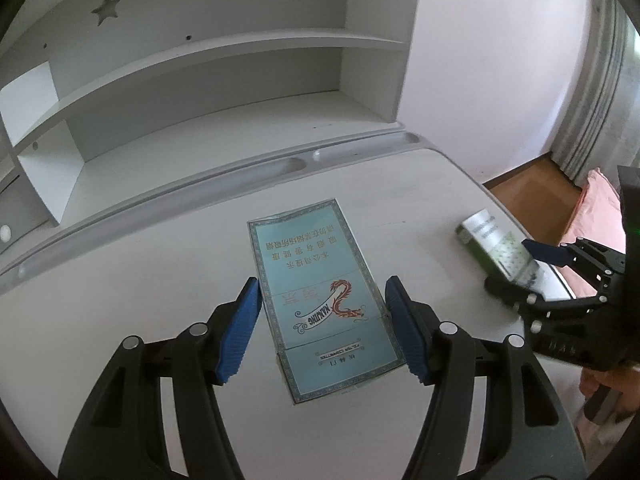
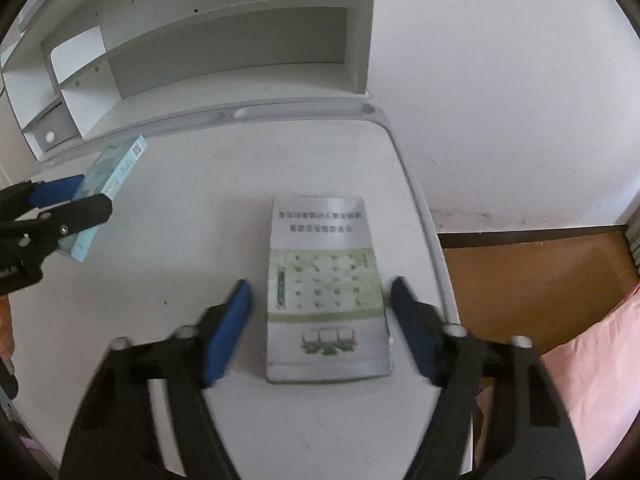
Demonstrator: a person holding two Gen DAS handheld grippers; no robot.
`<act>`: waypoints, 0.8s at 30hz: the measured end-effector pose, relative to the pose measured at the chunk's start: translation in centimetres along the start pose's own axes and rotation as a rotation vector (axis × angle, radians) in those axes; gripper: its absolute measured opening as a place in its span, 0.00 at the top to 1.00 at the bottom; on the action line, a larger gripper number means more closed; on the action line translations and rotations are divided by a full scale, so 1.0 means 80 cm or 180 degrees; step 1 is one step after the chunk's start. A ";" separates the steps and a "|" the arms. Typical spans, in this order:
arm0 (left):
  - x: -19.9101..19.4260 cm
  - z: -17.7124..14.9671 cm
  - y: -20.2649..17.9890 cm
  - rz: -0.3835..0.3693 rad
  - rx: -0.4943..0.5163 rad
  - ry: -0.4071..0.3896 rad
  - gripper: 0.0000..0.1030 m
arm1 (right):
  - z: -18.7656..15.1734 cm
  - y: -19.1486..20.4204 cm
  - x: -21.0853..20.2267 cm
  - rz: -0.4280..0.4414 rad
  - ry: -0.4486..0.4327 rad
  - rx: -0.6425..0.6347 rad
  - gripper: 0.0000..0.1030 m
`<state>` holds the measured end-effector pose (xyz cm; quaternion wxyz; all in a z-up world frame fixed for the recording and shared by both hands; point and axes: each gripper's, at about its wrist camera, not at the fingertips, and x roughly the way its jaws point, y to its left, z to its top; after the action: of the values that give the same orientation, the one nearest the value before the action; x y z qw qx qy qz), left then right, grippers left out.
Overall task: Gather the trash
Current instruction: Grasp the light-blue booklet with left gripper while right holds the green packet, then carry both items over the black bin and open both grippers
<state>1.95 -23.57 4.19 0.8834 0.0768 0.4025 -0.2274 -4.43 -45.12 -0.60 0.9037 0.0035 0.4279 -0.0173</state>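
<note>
Left claw (image 1: 324,328) spread wide, straddling blue pack (image 1: 320,292) on tabletop (image 1: 140,272); right claw (image 2: 320,328) likewise around green pack (image 2: 326,292).

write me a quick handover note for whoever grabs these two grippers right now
Left gripper: open, fingers either side of the blue cigarette pack, which lies flat on the white desk; whether the pads touch it is unclear.
Right gripper: open, straddling the green and white cigarette pack, near the desk's right edge, pads clear of it.
Done: nothing picked up yet.
Left: close on both packs, lift, carry to a bin; none is in view.
</note>
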 end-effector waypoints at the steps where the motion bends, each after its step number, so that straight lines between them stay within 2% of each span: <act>1: 0.001 0.000 0.002 -0.0002 -0.0015 0.0001 0.40 | 0.001 0.001 0.000 0.0003 -0.0006 0.0001 0.46; 3: 0.001 0.000 0.004 -0.0017 -0.0021 -0.0002 0.40 | 0.001 0.003 0.001 0.0041 -0.0023 -0.0017 0.47; 6: -0.002 0.001 0.002 -0.0022 0.0024 -0.0036 0.40 | -0.002 0.000 -0.010 0.0263 -0.0092 0.0103 0.47; 11: -0.026 0.012 -0.034 -0.0229 0.0187 -0.0213 0.40 | -0.005 -0.035 -0.098 0.0186 -0.0580 0.0327 0.47; 16: -0.066 0.007 -0.152 -0.0706 0.0786 -0.0416 0.40 | -0.056 -0.107 -0.202 -0.0183 -0.0866 0.0647 0.47; 20: -0.101 -0.039 -0.292 -0.1310 0.1512 -0.0429 0.40 | -0.134 -0.182 -0.243 -0.0506 -0.0753 0.1097 0.47; 23: -0.109 -0.087 -0.371 -0.1703 0.1911 -0.0268 0.40 | -0.206 -0.236 -0.252 -0.0591 -0.0606 0.1561 0.47; 24: -0.103 -0.108 -0.396 -0.1861 0.2009 -0.0110 0.40 | -0.229 -0.251 -0.250 -0.0591 -0.0553 0.1701 0.47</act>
<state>-23.33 -46.07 6.07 0.7216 0.2222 0.3032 -0.5814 -31.91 -64.21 3.42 0.8985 0.2007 0.3277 -0.2122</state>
